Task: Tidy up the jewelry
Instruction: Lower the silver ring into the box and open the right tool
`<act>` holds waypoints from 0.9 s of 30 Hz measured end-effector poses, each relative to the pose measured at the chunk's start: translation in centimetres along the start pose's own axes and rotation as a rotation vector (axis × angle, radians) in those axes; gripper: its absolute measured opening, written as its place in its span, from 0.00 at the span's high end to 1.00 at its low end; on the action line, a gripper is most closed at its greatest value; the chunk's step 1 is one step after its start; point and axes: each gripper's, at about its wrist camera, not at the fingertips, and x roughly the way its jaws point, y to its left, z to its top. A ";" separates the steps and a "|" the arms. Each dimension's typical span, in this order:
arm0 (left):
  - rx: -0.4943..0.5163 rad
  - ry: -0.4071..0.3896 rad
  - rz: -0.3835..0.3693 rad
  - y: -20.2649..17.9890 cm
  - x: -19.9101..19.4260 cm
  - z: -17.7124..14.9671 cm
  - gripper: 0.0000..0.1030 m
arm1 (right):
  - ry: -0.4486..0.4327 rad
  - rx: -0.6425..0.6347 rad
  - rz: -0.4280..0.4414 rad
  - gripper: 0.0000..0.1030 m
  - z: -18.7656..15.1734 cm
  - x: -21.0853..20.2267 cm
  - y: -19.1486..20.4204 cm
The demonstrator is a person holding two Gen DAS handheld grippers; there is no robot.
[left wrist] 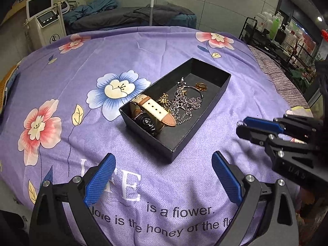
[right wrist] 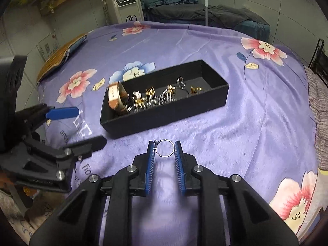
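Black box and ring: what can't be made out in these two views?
- Chains, right wrist view: motion-blurred, tangled; no count possible.
- Watch, right wrist view: face hidden behind its strap and the black box wall.
- Ring between the right tool pads: the left wrist view shows only a glint at the tool's tip.
- Left tool: open, holding nothing.

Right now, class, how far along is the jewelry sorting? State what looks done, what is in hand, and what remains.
Done: the tan leather-strap watch, tangled silver chains and gold pieces already lie in the black rectangular box. In hand: the right claw pinches a thin silver ring short of the box's near wall. The left claw is open and empty. Left: placing that ring inside.
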 end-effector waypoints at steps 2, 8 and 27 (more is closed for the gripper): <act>0.003 -0.009 0.016 0.0 -0.3 0.3 0.07 | -0.022 -0.001 -0.007 0.80 1.8 0.2 0.0; 0.006 -0.028 0.056 0.4 -0.9 1.3 0.06 | -0.038 0.030 -0.022 0.80 5.7 2.4 -0.4; -0.013 0.005 0.098 1.1 -0.4 1.8 0.06 | -0.004 0.104 -0.091 0.47 6.5 3.6 -1.5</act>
